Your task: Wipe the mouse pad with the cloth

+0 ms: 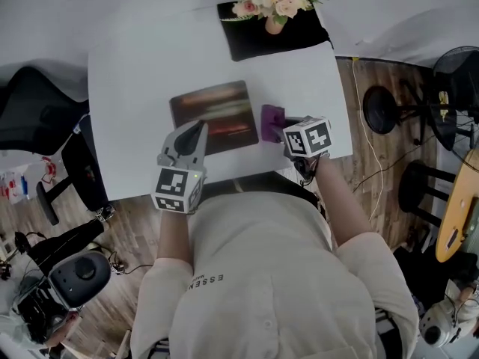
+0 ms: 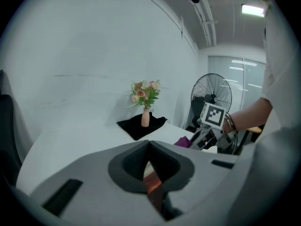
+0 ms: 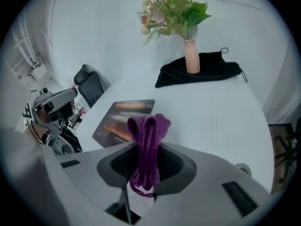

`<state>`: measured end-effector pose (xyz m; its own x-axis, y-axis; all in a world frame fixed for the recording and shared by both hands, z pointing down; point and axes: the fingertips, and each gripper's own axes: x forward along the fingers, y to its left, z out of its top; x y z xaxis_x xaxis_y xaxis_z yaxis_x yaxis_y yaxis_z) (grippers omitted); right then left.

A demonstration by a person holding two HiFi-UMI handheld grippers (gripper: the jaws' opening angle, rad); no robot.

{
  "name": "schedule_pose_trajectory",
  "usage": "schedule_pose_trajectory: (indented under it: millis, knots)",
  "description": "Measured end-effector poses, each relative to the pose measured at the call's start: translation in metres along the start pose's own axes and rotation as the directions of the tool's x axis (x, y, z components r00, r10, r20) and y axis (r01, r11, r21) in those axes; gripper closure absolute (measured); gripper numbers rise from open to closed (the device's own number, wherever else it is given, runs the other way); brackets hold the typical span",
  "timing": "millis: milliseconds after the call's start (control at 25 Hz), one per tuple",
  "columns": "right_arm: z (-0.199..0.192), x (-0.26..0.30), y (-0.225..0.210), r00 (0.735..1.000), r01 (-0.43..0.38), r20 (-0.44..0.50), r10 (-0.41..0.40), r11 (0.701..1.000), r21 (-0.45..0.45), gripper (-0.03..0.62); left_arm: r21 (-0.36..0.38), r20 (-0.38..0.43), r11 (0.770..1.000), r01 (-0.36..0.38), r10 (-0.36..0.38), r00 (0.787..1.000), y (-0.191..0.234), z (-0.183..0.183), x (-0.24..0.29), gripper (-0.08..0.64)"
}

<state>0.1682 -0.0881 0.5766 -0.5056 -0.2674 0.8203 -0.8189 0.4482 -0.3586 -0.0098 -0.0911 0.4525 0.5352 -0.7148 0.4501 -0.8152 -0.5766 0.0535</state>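
**Two grippers at the mouse pad [image 1: 217,114] — the cloth [image 1: 272,120] pinched at its right edge**

All around the mouse pad spreads a white tabletop [image 1: 135,88]. The pad itself is a dark rectangle with reddish streaks, lying flat. Beyond its far right corner, well apart from it, lies a black mat [image 1: 251,42]. A pale vase of flowers [image 1: 275,10] stands upright on that mat.

The left gripper [image 1: 196,129] sits over the pad's near left part. Its jaws are pressed together with nothing between them, and a sliver of the pad's orange surface shows beneath them in the left gripper view. Whether the tip touches the pad cannot be told.

The right gripper [image 1: 280,130] is just beside the pad's right edge, pointing toward it. Its jaws are clamped on the purple cloth, which is bunched into an upright fold. The fold pokes out past the fingertips on the pad's side — a loose end dangles below the jaws. In the head view the cloth lies right next to the pad's right edge. Whether it touches the pad or the tabletop is not clear.
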Motion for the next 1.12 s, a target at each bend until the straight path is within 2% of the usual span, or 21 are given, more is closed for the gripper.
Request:
schedule_pose_trajectory:
  millis: [160,320,440,640,760,1000,1120]
  knots:
    - [0.032,-0.014,0.015,0.994,-0.01,0.113,0.013,1.0,-0.021,0.483,0.058,0.012,0.998,0.013,-0.013,1.0,0.006,0.01,-0.002,0.558]
    - [0.073,-0.033,0.041,0.964,0.023,0.265,0.015,0.99,-0.139,0.483,0.111,0.045,0.994,0.012,-0.017,0.999,0.015,0.028,-0.01,0.558]
    - [0.103,-0.05,0.06,0.926,0.076,0.376,0.008,0.975,-0.208,0.483,0.13,0.094,0.991,-0.025,0.013,0.996,0.03,0.046,-0.019,0.558]
    - [0.146,-0.083,0.085,0.848,0.087,0.529,0.033,0.976,-0.201,0.483,0.172,0.136,0.983,-0.057,0.033,0.99,0.05,0.071,-0.032,0.558]
    - [0.165,-0.098,0.107,0.794,0.091,0.603,0.074,0.967,-0.239,0.485,0.175,0.162,0.98,-0.097,0.069,0.984,0.068,0.084,-0.043,0.558]
    - [0.188,-0.114,0.142,0.703,0.155,0.7,0.126,0.933,-0.324,0.488,0.16,0.197,0.977,-0.14,0.107,0.975,0.09,0.103,-0.066,0.558]
    - [0.195,-0.116,0.153,0.675,0.174,0.724,0.14,0.924,-0.34,0.491,0.172,0.201,0.974,-0.146,0.111,0.973,0.096,0.105,-0.07,0.558]
